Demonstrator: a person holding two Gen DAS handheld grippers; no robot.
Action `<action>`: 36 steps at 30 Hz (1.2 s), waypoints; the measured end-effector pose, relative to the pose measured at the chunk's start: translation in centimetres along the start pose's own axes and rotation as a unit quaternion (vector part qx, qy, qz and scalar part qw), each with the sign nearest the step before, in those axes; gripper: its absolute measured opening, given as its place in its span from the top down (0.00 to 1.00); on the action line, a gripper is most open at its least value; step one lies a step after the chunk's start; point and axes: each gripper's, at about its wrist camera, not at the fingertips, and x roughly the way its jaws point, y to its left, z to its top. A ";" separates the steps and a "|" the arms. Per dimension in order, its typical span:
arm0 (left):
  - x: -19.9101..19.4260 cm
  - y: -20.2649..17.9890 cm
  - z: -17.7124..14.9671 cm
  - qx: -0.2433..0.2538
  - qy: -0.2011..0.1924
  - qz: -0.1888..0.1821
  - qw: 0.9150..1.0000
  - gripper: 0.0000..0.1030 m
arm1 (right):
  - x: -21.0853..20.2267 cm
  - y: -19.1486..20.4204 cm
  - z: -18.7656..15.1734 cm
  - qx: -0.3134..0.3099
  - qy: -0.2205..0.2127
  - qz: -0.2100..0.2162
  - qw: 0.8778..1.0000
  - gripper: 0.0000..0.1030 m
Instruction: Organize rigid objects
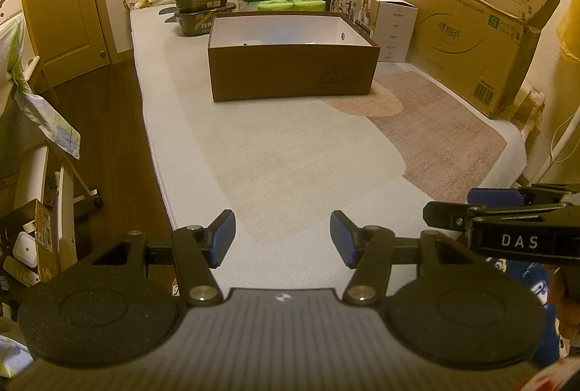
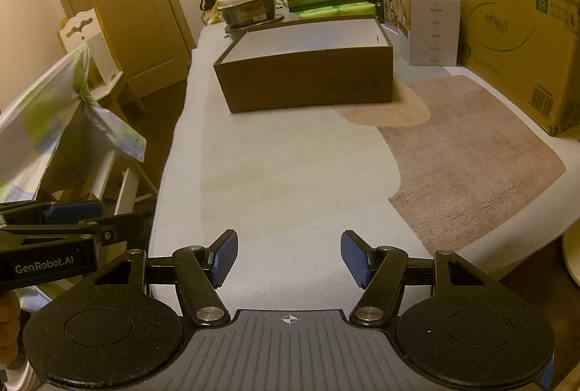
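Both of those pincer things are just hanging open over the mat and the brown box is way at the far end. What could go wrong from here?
1. The two tools sit close: the right gripper shows just beside the left gripper, so they might bump on a shared reach.
2. The open brown box stands far up the mat, so reaching it could mean a long stretch.
3. The white carton and big cardboard box crowd its right side; a wide swing might knock them.
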 end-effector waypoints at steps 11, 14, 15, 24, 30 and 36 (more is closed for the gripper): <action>0.1 0.0 0.1 0.001 0.000 0.000 1.000 0.46 | 0.0 0.0 0.0 0.000 0.000 0.000 1.000 0.39; 0.1 0.0 0.1 0.001 0.000 0.000 1.000 0.46 | 0.0 -0.1 0.0 0.001 0.000 0.000 1.000 0.39; 0.1 0.0 0.1 0.001 0.000 0.000 1.000 0.46 | 0.0 0.0 0.0 0.001 0.000 0.000 1.000 0.39; 0.3 -0.1 0.2 0.001 0.001 -0.001 1.000 0.46 | 0.0 -0.1 0.0 0.001 0.001 -0.001 1.000 0.39; 0.3 -0.1 0.2 0.002 0.001 0.000 1.000 0.46 | 0.0 -0.2 -0.1 0.002 0.001 0.000 1.000 0.39; 0.3 -0.1 0.2 0.002 0.001 0.000 1.000 0.46 | 0.1 -0.2 0.0 0.002 0.001 -0.001 1.000 0.39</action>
